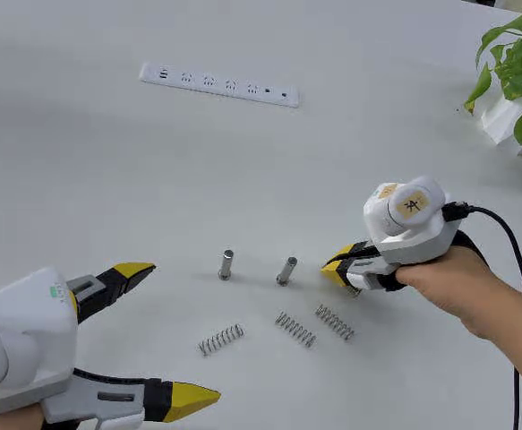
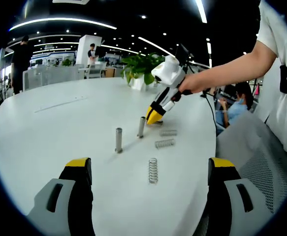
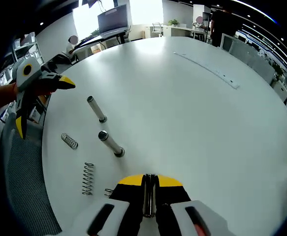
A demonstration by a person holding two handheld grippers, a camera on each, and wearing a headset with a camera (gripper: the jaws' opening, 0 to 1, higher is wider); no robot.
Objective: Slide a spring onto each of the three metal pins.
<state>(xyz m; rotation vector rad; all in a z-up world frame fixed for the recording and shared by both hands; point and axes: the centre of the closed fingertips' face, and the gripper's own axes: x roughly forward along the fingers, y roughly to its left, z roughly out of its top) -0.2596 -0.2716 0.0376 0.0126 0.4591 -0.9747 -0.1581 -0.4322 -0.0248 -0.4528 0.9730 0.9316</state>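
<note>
- Nearest, by the near edge of the bench (image 1: pixel 81 161), we see the left gripper (image 1: pixel 182 330) with its yellow-tipped jaws spread wide and nothing held between them.
- Just beyond its tips, three springs lie flat on the bench in a loose row, apart from one another: the left spring (image 1: pixel 220 339), the middle spring (image 1: pixel 295 329) and the right spring (image 1: pixel 334 322). None of them sits on a pin.
- Past the springs, two pins stand upright side by side near the middle of the bench, the left pin (image 1: pixel 226 264) and the right pin (image 1: pixel 286 270), both with bare shafts.
- Level with those two and to their right, a hand (image 1: pixel 449 282) holds the right gripper (image 1: pixel 337 269), its tips low over the bench and near the right spring. We cannot tell whether the tips touch the surface.
- From the right gripper view we see its jaws clamped on the third pin (image 3: pixel 149 196), which lies lengthwise between them.
- Farther off, toward the far edge, a white power strip (image 1: pixel 218 85) lies flat.
- At the far right corner stands a green plant (image 1: pixel 516 63).
</note>
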